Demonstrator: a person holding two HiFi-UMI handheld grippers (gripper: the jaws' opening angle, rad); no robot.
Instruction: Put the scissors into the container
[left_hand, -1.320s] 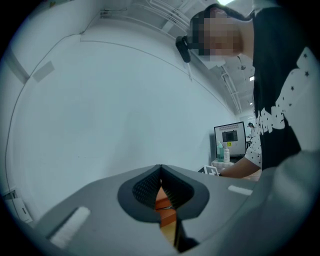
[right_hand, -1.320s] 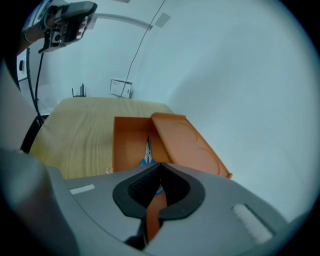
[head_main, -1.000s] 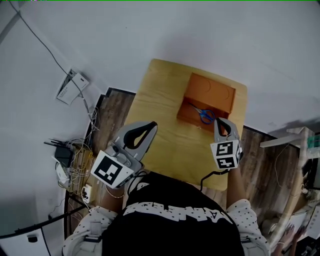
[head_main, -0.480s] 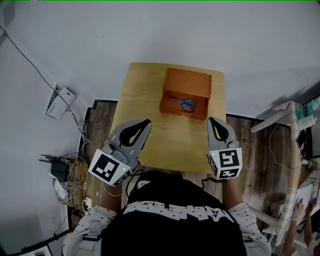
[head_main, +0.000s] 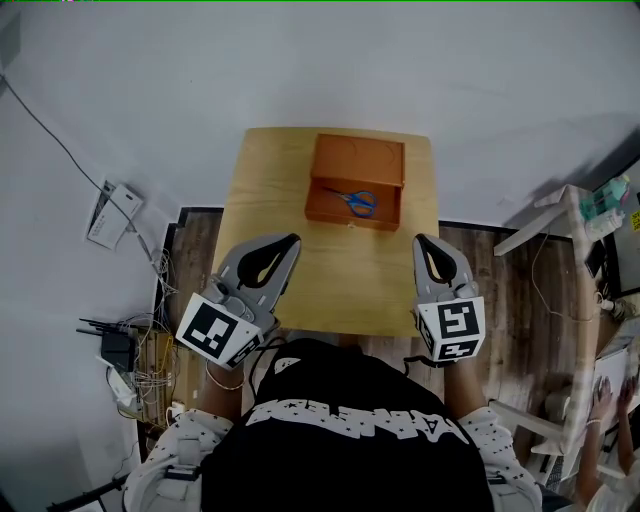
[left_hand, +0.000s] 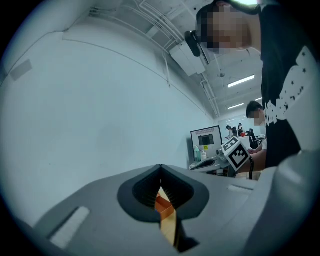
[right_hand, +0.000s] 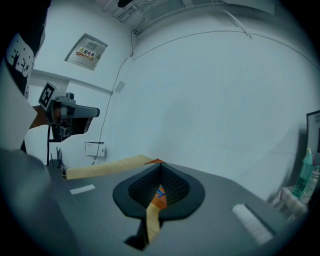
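Task judged complete: scissors lie inside the container at the counter's 12 o'clock end; left tongs and right tongs, both closed on nothing, hang at its 6 o'clock edge.

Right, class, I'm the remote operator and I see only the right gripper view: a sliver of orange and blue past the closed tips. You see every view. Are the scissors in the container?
Observer: Yes. In the head view the blue-handled scissors lie inside the orange container.
Operator: Where does that container sit?
Observer: At the far end of the wooden table.
Operator: And the other hand?
Observer: Its own view shows the left hand-held gripper shut, with nothing between its tips.
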